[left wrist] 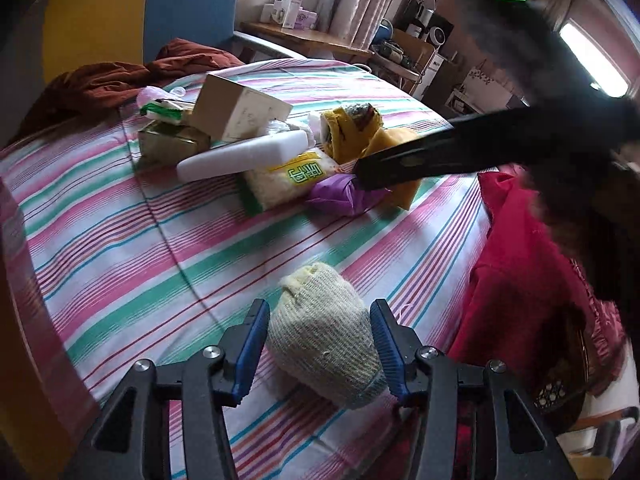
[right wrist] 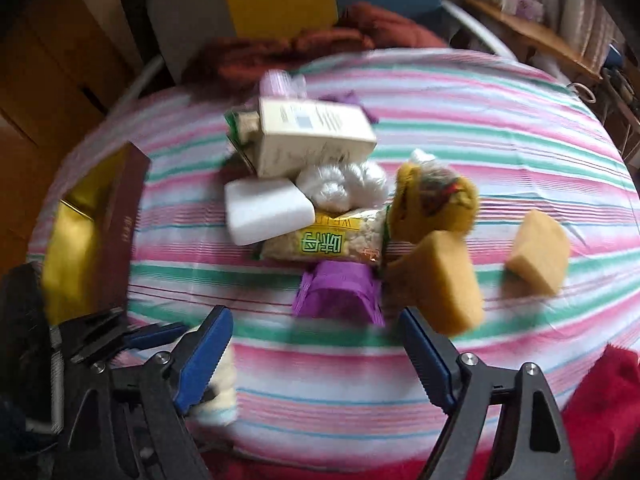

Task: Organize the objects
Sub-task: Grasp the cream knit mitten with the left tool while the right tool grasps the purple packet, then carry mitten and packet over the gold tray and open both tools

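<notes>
A cream knitted roll (left wrist: 324, 344) lies on the striped bedsheet (left wrist: 160, 248), and my left gripper (left wrist: 319, 308) is shut on it, one blue pad against each side. My right gripper (right wrist: 313, 316) stands open just above the sheet with nothing between its fingers. A purple packet (right wrist: 336, 292) lies right in front of it. Behind that is a pile: a snack bag (right wrist: 324, 244), a white foam block (right wrist: 264, 208), a cream box (right wrist: 312, 136) and a yellow cloth bundle (right wrist: 432, 196). In the left wrist view a dark blurred finger of the right gripper (left wrist: 400, 164) hangs over the purple packet (left wrist: 344, 196).
Two yellow sponges (right wrist: 440, 280) (right wrist: 538, 252) lie right of the pile. An open dark red box with gold lining (right wrist: 116, 228) sits at the left. A red garment (left wrist: 520, 280) covers the bed's near right edge. A rust blanket (left wrist: 120, 80) lies at the far side.
</notes>
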{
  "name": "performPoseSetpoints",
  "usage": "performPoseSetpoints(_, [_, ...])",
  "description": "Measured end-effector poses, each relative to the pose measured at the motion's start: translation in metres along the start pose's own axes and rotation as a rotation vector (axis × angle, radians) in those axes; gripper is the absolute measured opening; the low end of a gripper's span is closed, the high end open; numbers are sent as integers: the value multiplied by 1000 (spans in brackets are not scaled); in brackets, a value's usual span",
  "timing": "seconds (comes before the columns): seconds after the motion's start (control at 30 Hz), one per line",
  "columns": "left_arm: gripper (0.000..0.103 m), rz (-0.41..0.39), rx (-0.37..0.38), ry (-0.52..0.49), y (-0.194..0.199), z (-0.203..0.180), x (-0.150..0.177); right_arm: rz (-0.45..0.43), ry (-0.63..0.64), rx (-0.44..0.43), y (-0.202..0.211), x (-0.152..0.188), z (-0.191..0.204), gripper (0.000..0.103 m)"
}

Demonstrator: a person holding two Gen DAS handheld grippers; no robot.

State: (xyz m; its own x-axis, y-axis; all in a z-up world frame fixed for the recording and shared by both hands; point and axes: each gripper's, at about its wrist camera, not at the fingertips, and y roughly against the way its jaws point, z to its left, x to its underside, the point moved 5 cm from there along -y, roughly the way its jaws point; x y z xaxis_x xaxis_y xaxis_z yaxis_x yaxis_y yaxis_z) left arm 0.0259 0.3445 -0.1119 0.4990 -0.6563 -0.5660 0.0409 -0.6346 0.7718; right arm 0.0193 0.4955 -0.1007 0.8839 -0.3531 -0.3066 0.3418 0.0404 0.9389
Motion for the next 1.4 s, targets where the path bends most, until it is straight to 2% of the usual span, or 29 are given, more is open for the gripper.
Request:
performPoseSetpoints(0.07, [52,-4,7,11,5,3,3,44,-14,46,-16,-6,-6,85])
performPoseSetpoints(0.17, [52,-6,14,25,8,5,5,92,-27,63,-35,-10,-11,83])
performPoseSetpoints(0.27, [52,-11,16,23,12,6,7,109,-27,71,-46,-10,-12,69])
performPoseSetpoints(0.3, [52,-13,18,23,14,7,8,118,-16,65,-48,-9,-9,57])
performPoseSetpoints(0.43, [51,-19,16,17,14,6,7,124,41,72,-42,2,0,48])
performPoseSetpoints(0.5, [50,-24,12,11,17,4,8,123,55,84,-38,11,1,46])
performPoseSetpoints(0.6, [49,-34,8,-3,21,1,8,93,48,60,-26,22,3,45])
performPoseSetpoints(0.73, [49,-57,21,-5,34,-4,8,-3,43,27,5,30,10,45])
performPoseSetpoints(0.9, [49,-136,20,38,74,6,4,-125,89,-29,41,18,41,45])
performPoseSetpoints(1.0, [49,-201,-25,88,107,27,7,-178,137,-79,50,-8,73,45])
performPoseSetpoints(1.13, [49,-281,-142,178,155,73,23,-223,218,-177,52,-28,135,45])
performPoseSetpoints(1.27, [49,-319,-278,277,194,122,55,-194,297,-257,32,-39,202,45])
performPoseSetpoints(1.4, [50,-298,-405,368,213,165,91,-145,365,-308,8,-46,263,45])
